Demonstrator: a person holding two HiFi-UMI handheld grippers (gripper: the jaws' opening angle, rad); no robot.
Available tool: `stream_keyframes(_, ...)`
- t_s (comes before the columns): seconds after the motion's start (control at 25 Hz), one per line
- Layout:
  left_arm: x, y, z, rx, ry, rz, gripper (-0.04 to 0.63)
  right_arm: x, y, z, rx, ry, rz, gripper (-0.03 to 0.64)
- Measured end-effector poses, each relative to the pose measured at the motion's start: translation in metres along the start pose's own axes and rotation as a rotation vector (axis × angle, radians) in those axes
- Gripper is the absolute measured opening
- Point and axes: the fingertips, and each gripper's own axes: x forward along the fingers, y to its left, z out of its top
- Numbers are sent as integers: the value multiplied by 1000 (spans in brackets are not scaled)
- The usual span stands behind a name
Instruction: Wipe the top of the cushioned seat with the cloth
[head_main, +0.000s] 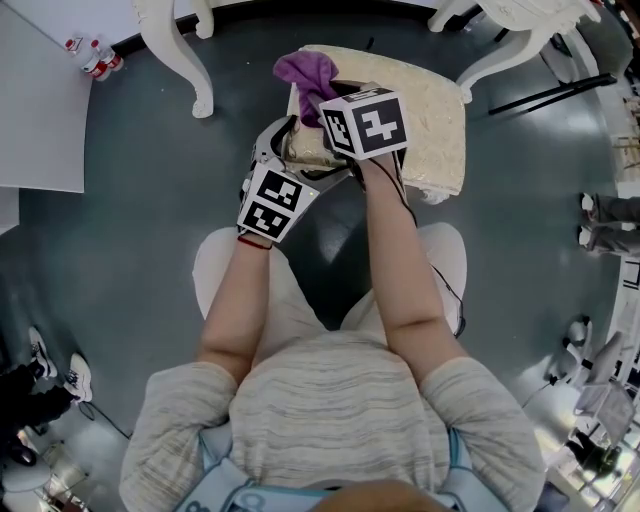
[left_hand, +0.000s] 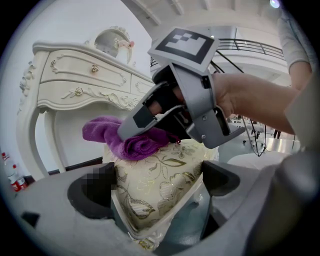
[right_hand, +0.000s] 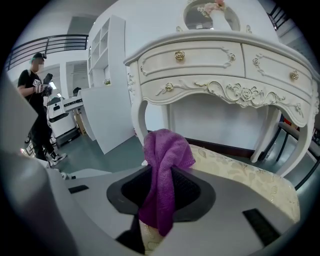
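Note:
The cushioned seat (head_main: 435, 110) is a cream stool top with a gold flower pattern, straight ahead of me. A purple cloth (head_main: 305, 72) rests on its near left part, and my right gripper (head_main: 325, 100) is shut on it. In the right gripper view the cloth (right_hand: 167, 155) hangs pinched between the pads of the right gripper (right_hand: 162, 192), above the seat (right_hand: 250, 175). My left gripper (head_main: 285, 145) holds the seat's near left corner. In the left gripper view that corner (left_hand: 160, 175) fills the gap of the left gripper (left_hand: 157, 187), touching both pads, with the cloth (left_hand: 135, 145) behind.
A white carved dressing table (right_hand: 220, 75) stands over the stool's far side; its legs (head_main: 185, 50) flank the seat. A white panel (head_main: 40, 110) and small bottles (head_main: 95, 55) lie at the left. A person (right_hand: 37, 100) stands far left. Shoes (head_main: 605, 220) show at the right.

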Motion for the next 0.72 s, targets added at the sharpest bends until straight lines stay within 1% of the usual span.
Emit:
stream_keyframes(0.4, 0, 1, -1, 0, 0, 0, 558, -8, -11, -6, 15, -5, 1, 106)
stream_keyframes(0.72, 0, 1, -2, -1, 2, -1, 558, -20, -29, -15, 24, 3, -30, 107)
